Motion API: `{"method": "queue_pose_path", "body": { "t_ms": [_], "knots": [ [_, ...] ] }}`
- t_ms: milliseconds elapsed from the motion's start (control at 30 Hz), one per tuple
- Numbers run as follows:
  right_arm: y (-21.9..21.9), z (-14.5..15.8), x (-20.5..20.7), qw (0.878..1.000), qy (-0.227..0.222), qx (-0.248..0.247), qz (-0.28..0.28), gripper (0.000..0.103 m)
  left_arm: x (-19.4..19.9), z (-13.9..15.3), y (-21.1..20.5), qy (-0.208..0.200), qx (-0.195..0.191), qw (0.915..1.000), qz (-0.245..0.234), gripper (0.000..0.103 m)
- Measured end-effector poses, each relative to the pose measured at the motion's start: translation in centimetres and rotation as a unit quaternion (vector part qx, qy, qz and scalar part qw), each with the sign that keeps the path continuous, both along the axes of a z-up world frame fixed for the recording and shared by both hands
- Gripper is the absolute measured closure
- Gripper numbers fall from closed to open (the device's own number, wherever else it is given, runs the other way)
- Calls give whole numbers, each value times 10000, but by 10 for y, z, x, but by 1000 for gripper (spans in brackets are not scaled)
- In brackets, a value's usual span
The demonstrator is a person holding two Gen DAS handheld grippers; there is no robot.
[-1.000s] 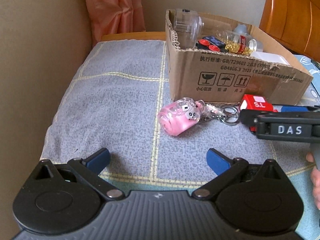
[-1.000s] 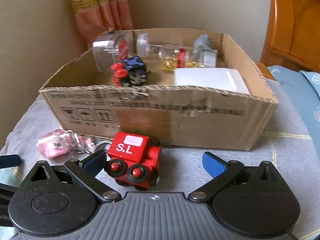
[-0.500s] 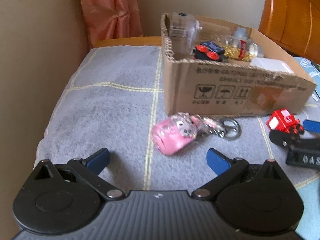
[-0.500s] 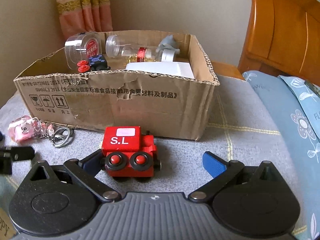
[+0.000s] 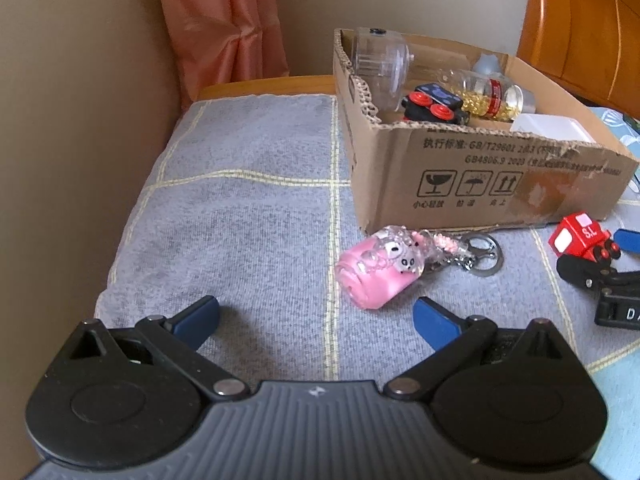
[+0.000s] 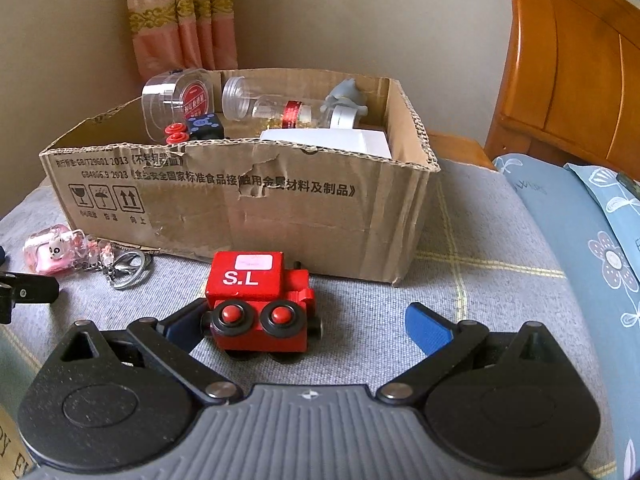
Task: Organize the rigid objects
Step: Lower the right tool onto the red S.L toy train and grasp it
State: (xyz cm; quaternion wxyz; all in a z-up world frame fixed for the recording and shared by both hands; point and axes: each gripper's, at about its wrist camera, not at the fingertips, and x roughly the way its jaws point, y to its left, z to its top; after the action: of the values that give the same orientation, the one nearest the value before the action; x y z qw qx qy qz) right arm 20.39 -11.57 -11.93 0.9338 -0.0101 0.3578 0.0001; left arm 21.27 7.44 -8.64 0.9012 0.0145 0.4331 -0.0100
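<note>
Red toy train [image 6: 259, 300] between spread fingers of right tool [image 6: 308, 322], against left finger; ungrasped.

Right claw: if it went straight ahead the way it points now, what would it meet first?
The red toy train. It already sits low between the open fingers of the right claw, close to the left finger. The cardboard box stands behind it; depth is uncertain.

A pink keychain [image 5: 380, 270] lies just before the cardboard box [image 5: 480, 176], beyond the left gripper [image 5: 316, 316] with its fingers spread; a red toy train [image 5: 580, 236] sits at the box's right corner.
</note>
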Motion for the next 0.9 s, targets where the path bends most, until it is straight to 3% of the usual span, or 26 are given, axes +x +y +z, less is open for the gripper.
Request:
{"method": "queue_pose_path", "body": {
  "t_ms": [100,467,700,900],
  "knots": [
    [0,0,-1,10000,-8,3,-4,0,0,4,2,-45,-61,10000,64,1],
    [1,0,1,10000,-4,5,42,0,4,1,17,-106,331,9982,496,1],
    [1,0,0,10000,-21,0,34,0,1,6,1,-176,-131,9996,182,1],
    [4,1,-1,9995,65,6,301,0,11,1,-21,-261,-168,9994,129,5]
  ]
}}
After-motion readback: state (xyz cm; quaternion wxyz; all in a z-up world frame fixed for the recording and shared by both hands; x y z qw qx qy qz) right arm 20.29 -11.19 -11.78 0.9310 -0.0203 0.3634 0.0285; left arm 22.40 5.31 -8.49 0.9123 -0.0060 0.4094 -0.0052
